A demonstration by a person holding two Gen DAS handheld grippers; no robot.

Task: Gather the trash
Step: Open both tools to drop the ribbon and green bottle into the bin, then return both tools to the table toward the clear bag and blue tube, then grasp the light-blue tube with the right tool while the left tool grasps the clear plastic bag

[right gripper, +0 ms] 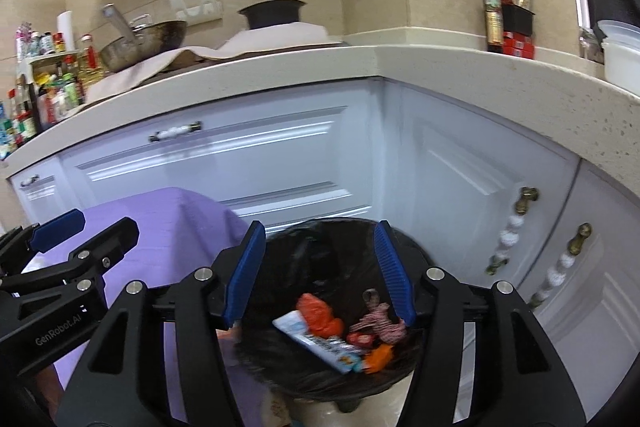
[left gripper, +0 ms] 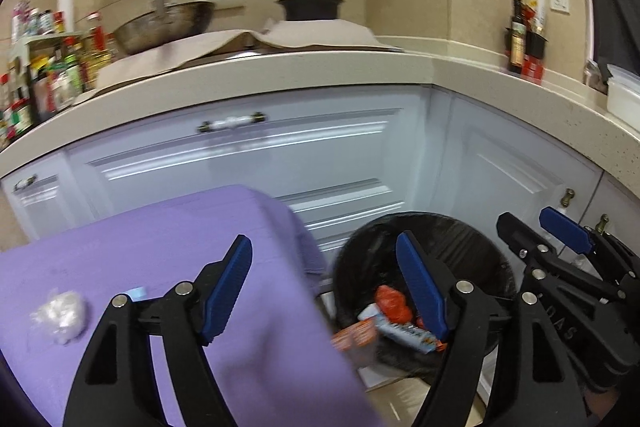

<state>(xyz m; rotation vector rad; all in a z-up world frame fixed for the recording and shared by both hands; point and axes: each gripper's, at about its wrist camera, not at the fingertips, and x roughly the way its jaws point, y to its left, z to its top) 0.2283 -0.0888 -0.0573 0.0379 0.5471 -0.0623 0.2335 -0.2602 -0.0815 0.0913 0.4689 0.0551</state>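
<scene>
White kitchen cabinets back a black-lined trash bin on the floor, close beside a purple-covered table, so litter drops straight in. Wrappers already lie inside. Both the left gripper and right gripper gape empty over the bin; a crumpled white wad waits on the cloth.

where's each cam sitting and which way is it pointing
Left wrist: on the left gripper, aimed forward and down over the purple cloth; the right gripper shows at its right edge.
Right wrist: on the right gripper, aimed down into the trash bin; the left gripper shows at left.
Both share bin, cloth, white cabinets.
</scene>
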